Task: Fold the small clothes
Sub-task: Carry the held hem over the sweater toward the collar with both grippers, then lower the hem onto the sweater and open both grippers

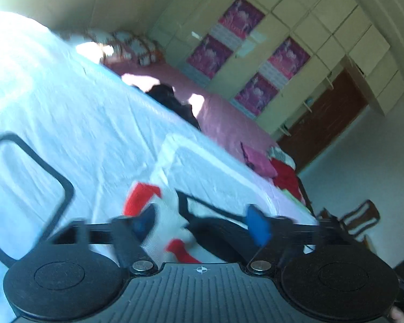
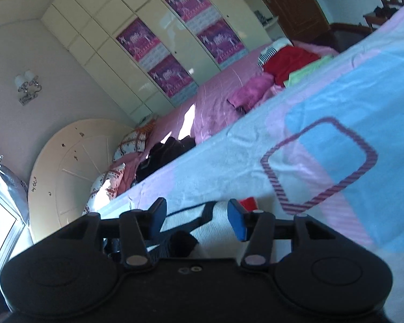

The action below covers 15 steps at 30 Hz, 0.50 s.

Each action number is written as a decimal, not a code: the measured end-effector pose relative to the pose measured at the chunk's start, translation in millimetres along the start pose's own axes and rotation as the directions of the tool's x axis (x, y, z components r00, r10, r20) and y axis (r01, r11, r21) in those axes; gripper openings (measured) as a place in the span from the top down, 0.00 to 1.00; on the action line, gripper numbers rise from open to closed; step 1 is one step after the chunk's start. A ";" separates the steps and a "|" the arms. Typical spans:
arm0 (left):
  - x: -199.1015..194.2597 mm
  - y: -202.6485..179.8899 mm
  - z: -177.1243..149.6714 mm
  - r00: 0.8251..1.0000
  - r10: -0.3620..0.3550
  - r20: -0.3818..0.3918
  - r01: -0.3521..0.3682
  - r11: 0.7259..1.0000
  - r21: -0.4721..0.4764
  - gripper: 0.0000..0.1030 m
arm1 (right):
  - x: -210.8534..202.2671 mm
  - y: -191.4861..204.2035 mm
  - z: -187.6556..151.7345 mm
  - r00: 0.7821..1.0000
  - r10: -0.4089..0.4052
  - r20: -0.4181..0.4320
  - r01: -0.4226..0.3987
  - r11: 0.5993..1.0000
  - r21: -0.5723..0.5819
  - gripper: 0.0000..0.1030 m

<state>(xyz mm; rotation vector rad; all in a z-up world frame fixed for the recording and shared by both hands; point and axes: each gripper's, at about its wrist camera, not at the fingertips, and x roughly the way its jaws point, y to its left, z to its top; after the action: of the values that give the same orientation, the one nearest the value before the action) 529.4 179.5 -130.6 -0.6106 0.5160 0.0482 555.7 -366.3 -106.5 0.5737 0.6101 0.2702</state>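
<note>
Bed (image 2: 336, 102), blue-pink sheet, carries everything; both views tilted, left view motion-blurred.

Small white garment (image 1: 169, 215) with red patches and dark trim lies on sheet right at both grippers, near edge of bed surface; same garment in right view (image 2: 215, 218).

Left gripper (image 1: 199, 222): jaws apart, released, garment between and under blue fingers (image 1: 258, 226).

Right gripper (image 2: 196, 219): jaws apart, released, cloth lying in gap, not pinched.

Judgement: garment equally near both grippers, directly ahead; long axis cannot tell, too much hidden.

Spare clothes pile (image 2: 288, 62), red and pink, well apart at far end.
</note>
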 end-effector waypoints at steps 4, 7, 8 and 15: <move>-12.1 -2.2 12.9 1.000 -0.022 -0.022 0.026 0.983 0.182 0.26 | -13.4 6.8 3.8 0.999 0.006 -0.039 -0.012 0.986 -0.167 0.56; -5.1 -14.7 11.1 0.994 0.017 -0.107 0.022 0.933 0.359 0.52 | -9.2 16.9 -2.2 0.996 -0.021 -0.091 -0.007 0.953 -0.303 0.57; -2.6 -17.7 8.9 0.991 0.023 -0.129 0.031 0.917 0.398 0.54 | -6.9 20.7 -3.8 0.993 -0.030 -0.113 -0.011 0.940 -0.340 0.58; 7.7 -46.5 0.0 0.982 0.048 -0.183 0.076 0.788 0.611 0.55 | 10.7 41.2 -21.1 0.980 -0.064 -0.187 -0.050 0.834 -0.550 0.60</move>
<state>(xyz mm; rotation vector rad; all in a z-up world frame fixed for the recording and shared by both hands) 545.1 140.4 -109.4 0.0331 0.6713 -0.1935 548.4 -319.6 -101.7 -0.0215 0.6887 0.4818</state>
